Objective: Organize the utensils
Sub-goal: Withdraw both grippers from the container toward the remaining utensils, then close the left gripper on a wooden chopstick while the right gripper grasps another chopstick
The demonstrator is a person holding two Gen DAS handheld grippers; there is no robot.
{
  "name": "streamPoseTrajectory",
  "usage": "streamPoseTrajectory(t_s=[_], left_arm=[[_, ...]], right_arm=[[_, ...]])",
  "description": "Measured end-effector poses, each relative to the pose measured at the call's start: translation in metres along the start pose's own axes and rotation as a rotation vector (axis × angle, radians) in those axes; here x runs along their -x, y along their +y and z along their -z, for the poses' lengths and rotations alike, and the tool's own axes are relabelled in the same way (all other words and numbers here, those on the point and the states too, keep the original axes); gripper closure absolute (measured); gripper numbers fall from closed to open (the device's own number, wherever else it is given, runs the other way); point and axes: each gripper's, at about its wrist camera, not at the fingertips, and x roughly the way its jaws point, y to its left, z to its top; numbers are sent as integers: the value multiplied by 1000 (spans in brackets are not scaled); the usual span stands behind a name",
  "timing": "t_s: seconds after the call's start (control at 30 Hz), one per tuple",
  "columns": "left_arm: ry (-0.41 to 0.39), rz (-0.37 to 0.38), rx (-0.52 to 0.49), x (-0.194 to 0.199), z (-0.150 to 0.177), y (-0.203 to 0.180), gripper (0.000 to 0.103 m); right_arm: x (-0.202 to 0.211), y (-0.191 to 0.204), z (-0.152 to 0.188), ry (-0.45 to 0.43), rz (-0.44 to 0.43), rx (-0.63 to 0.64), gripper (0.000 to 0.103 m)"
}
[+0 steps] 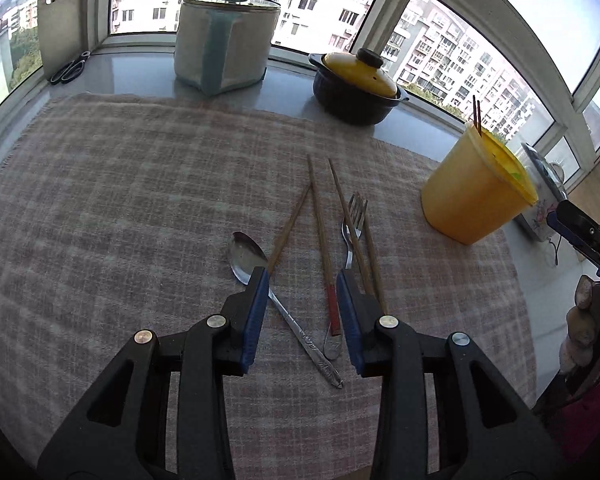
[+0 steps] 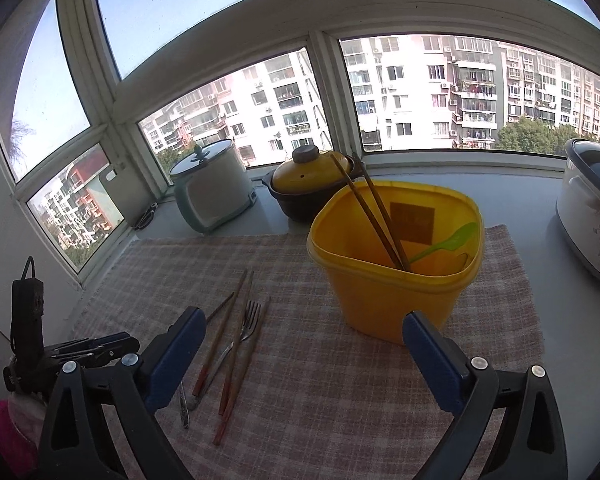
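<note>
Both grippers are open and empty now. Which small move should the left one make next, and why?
Probably lower the left gripper and close on the red-tipped chopstick lying between its open fingers. The yellow container already holds two chopsticks, so this one likely goes there next.

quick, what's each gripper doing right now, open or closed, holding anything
Left gripper: open, holding nothing, poised over the spoon and chopsticks.
Right gripper: open wide, holding nothing, near the yellow container.
</note>
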Motion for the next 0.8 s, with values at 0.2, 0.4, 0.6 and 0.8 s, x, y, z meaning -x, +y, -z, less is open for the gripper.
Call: streamPoseTrajectory(t_s=[0.2,0.4,0.6,0.8], left_arm=[[28,-10,24,-4,7,20,68],[62,-19,20,-17,8,33,68],[92,-9,-56,-33,-2,24,68],[152,-11,-140,-58,-12,8,75]], right_arm=[[-24,25,1,71,-69,28,10],[-52,49,2,158,-121,70,22],[-82,73,2,246,-159,136,39],[-116,92,4,345,-192,187,55]])
